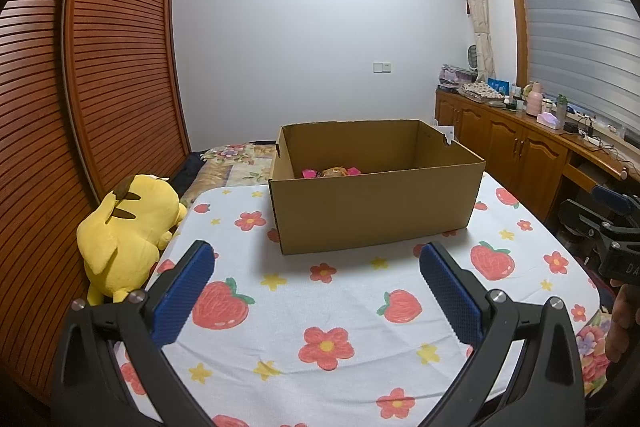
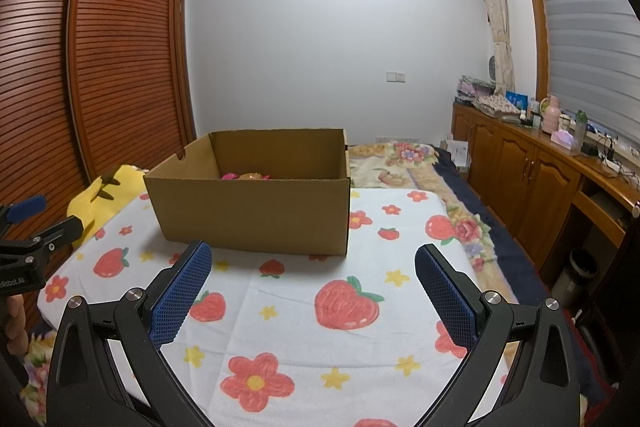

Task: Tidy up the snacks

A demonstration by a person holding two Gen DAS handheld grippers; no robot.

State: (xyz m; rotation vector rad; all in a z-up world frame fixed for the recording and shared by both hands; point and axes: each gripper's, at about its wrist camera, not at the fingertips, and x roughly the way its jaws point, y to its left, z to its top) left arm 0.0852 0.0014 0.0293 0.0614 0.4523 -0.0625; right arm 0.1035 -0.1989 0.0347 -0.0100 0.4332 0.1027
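An open cardboard box point(image 1: 376, 215) point(image 2: 256, 211) stands on a white cloth printed with strawberries and flowers point(image 1: 304, 303) point(image 2: 304, 311). Inside it, pink and orange snack packets point(image 1: 332, 172) point(image 2: 246, 176) peek above the near wall. My left gripper point(image 1: 316, 259) hangs open over the cloth in front of the box, nothing between its blue pads. My right gripper point(image 2: 314, 261) is open too, just short of the box's near wall and empty. Each gripper shows at the edge of the other's view: the right one point(image 1: 616, 227), the left one point(image 2: 28, 251).
A yellow plush toy point(image 1: 128, 235) point(image 2: 100, 195) lies at the cloth's left edge beside a slatted wooden wardrobe point(image 1: 80, 107). A floral bedspread point(image 2: 404, 163) extends behind the box. Wooden cabinets point(image 2: 528, 171) with bottles and clutter line the right wall.
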